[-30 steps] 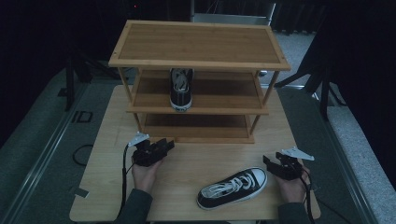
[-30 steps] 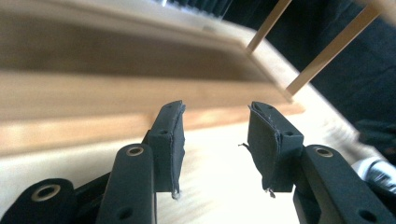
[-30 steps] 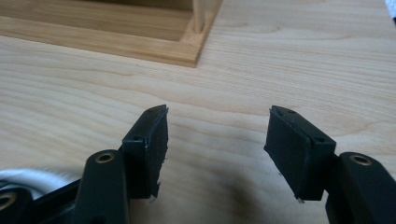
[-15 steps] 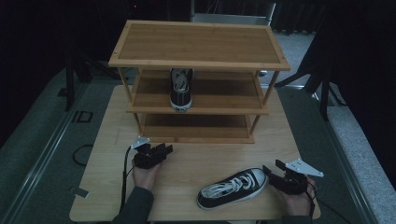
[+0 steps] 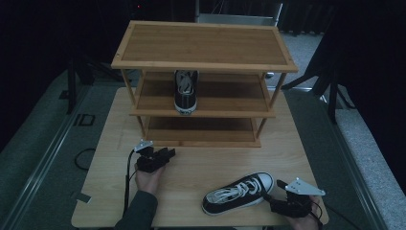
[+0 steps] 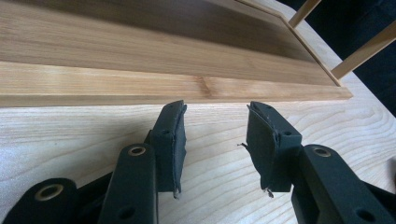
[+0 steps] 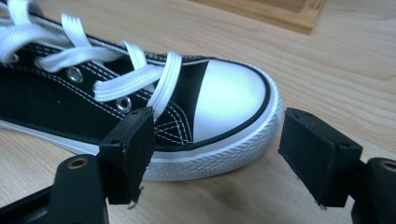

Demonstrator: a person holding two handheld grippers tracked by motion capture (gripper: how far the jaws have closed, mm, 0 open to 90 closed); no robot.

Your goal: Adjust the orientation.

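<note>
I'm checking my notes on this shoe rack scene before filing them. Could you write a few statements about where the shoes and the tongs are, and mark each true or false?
1. One black sneaker stands on the middle shelf of the wooden rack. True.
2. The other sneaker lies on the rack's bottom shelf. False: it lies on the table, in front of the rack.
3. The right tongs are open, with the white toe cap of the sneaker on the table between their jaws. True.
4. The left tongs are shut on a shoelace. False: they are open and hold nothing, above bare table, pointed at the rack's bottom board.
5. The rack's top shelf holds a shoe. False: it is bare.
</note>
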